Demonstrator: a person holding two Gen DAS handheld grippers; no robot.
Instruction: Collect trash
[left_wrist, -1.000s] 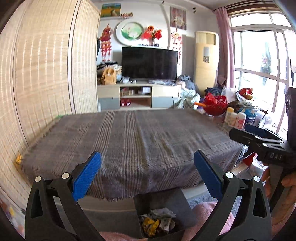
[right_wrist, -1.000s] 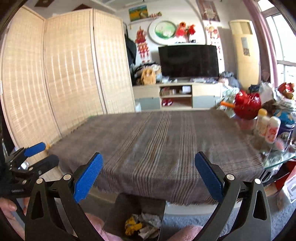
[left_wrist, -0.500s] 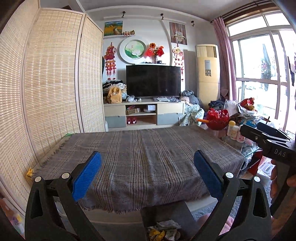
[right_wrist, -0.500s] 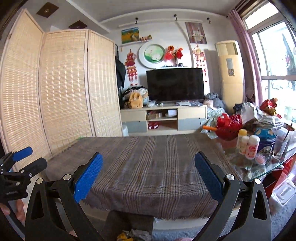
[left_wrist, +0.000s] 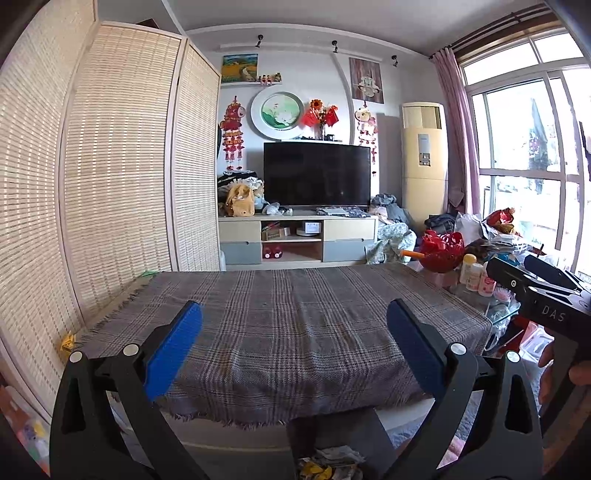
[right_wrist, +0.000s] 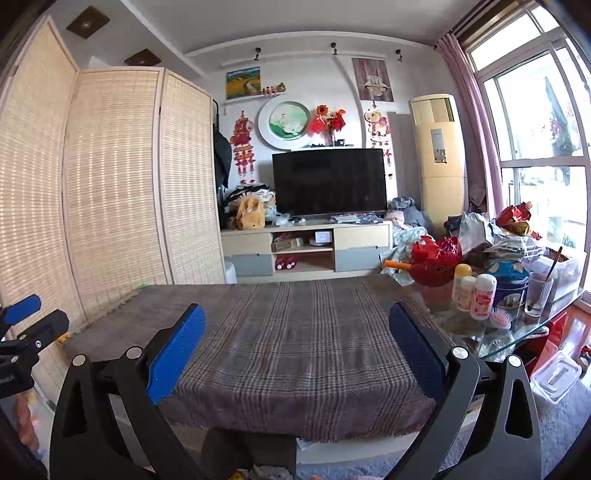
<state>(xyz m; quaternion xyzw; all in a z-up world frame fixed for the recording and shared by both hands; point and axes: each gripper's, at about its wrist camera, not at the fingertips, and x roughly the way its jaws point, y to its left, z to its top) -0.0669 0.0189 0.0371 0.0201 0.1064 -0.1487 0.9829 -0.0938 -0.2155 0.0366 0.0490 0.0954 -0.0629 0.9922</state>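
Ahead of both grippers lies a table (left_wrist: 288, 314) covered with a grey-brown plaid cloth (right_wrist: 295, 339), its fringed near edge hanging just beyond the blue pads. The left gripper (left_wrist: 293, 345) is released, its jaws spread wide with nothing between them, held level above the near edge of the cloth. The right gripper (right_wrist: 295, 347) is likewise released and empty, at about the same height. Below and just ahead of the left gripper, under the table's near edge, sits a dark bin (left_wrist: 336, 439) with crumpled trash (left_wrist: 332, 463) inside, white paper and a yellow scrap showing. In the right wrist view the same bin (right_wrist: 251, 452) shows below the jaws, with only a little of the trash (right_wrist: 262, 472) visible at the bottom edge. To the left of both grippers stands a folding bamboo screen (left_wrist: 110, 184). Far ahead, past the table, a dark TV (left_wrist: 317, 174) stands on a low cabinet (left_wrist: 295, 240). To the right of the right gripper, a glass tabletop (right_wrist: 517, 332) carries bottles (right_wrist: 476, 291), a red basket (right_wrist: 436, 264) and a glass (right_wrist: 537, 293). Each gripper appears at the edge of the other's view, the right one with a hand (left_wrist: 561, 373) on its grip.
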